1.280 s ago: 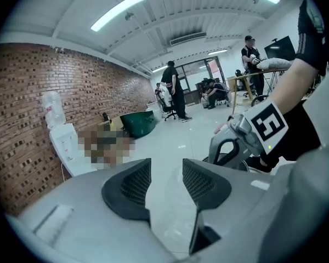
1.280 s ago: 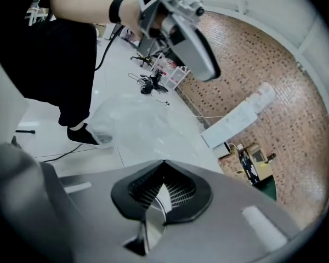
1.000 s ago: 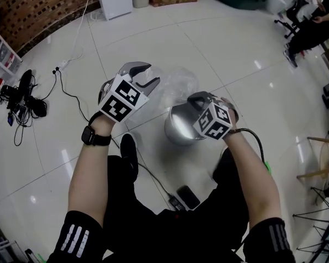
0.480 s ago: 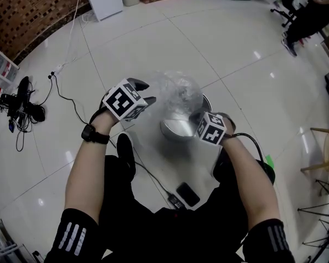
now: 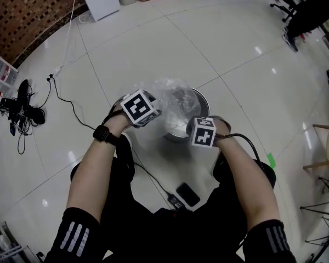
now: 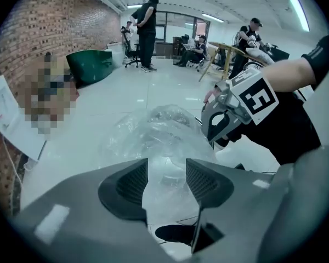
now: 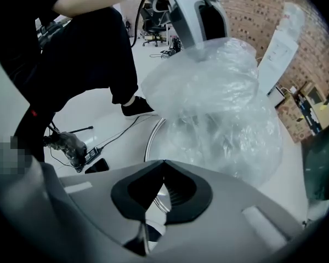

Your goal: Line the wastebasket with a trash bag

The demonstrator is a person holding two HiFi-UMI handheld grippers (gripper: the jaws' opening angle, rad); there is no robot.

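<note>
A round metal wastebasket (image 5: 194,100) stands on the white floor in front of me, its rim (image 7: 153,141) showing in the right gripper view. A clear, crumpled trash bag (image 5: 170,92) billows over its mouth. My left gripper (image 5: 147,117) is at the basket's left rim; its jaws (image 6: 166,181) have just been opening and stand open, with bag film (image 6: 164,141) loose between the pads. At the near right rim, my right gripper (image 5: 200,127) has its jaws (image 7: 163,166) closed tip to tip at the lower edge of the bag (image 7: 225,108).
A black cable (image 5: 71,95) runs across the floor on the left toward a tangle of gear (image 5: 22,100). A dark phone-like device (image 5: 187,195) and a plug strip lie by my legs. My shoe (image 5: 126,147) is beside the basket. People sit at the far right.
Both grippers have come down and drawn in toward the basket's rim, and the bag has sunk with them onto the basket's mouth. The left jaws now stand wider apart.
</note>
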